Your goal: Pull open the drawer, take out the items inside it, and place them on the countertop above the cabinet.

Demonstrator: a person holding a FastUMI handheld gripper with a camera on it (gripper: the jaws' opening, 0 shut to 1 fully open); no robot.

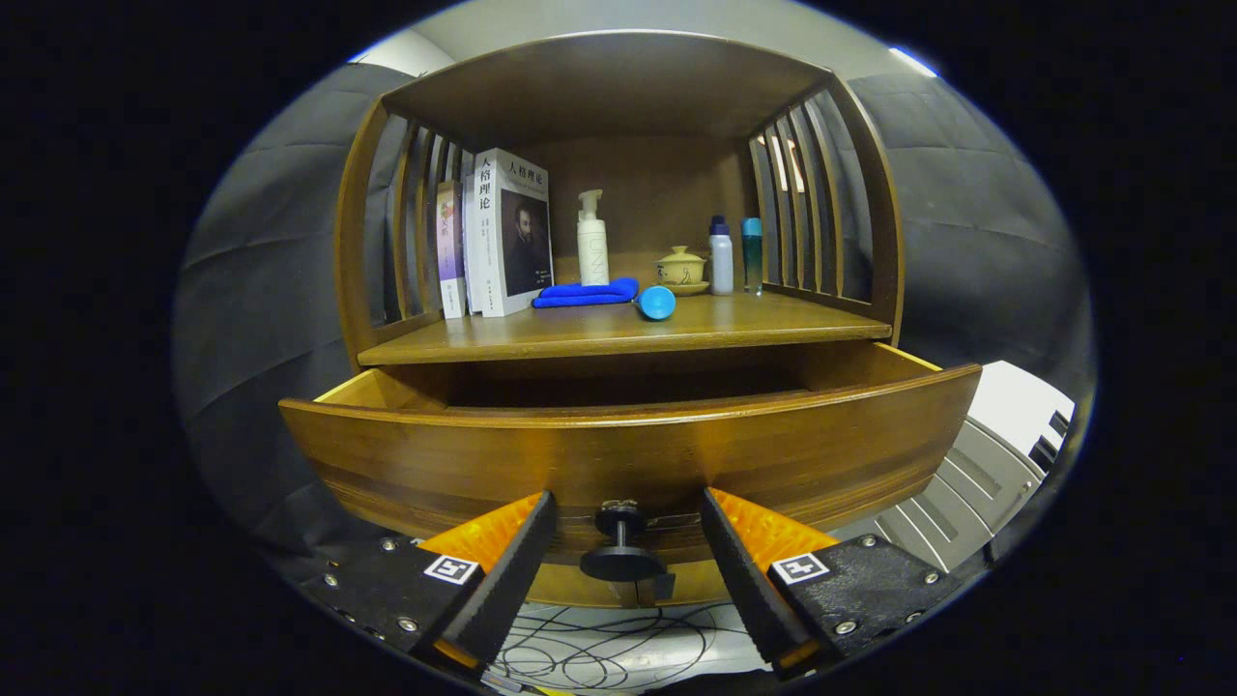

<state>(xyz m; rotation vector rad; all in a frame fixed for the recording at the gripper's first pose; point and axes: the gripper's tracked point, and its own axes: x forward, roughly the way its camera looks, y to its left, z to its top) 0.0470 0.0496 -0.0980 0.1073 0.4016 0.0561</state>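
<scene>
Facing the pulled-out drawer (pixel 628 454), we found our gripper (pixel 628 541) released. Its fingers (pixel 512 561) flanked the knob (pixel 621 551) without touching.

1. The drawer (pixel 628 454) stood pulled out below the countertop (pixel 618 333).
2. Its knob (pixel 620 546) sat between the gripper (pixel 628 522) fingers, which were spread and apart from it.
3. On the countertop, books (pixel 498 232) stood left, a folded cloth (pixel 585 293) and a pump bottle (pixel 592 240) centre, two bottles (pixel 734 253) right.

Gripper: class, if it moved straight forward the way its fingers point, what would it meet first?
Probably the knob, which sits between the open gripper fingers, then the drawer front behind it; depth is unclear.
</scene>
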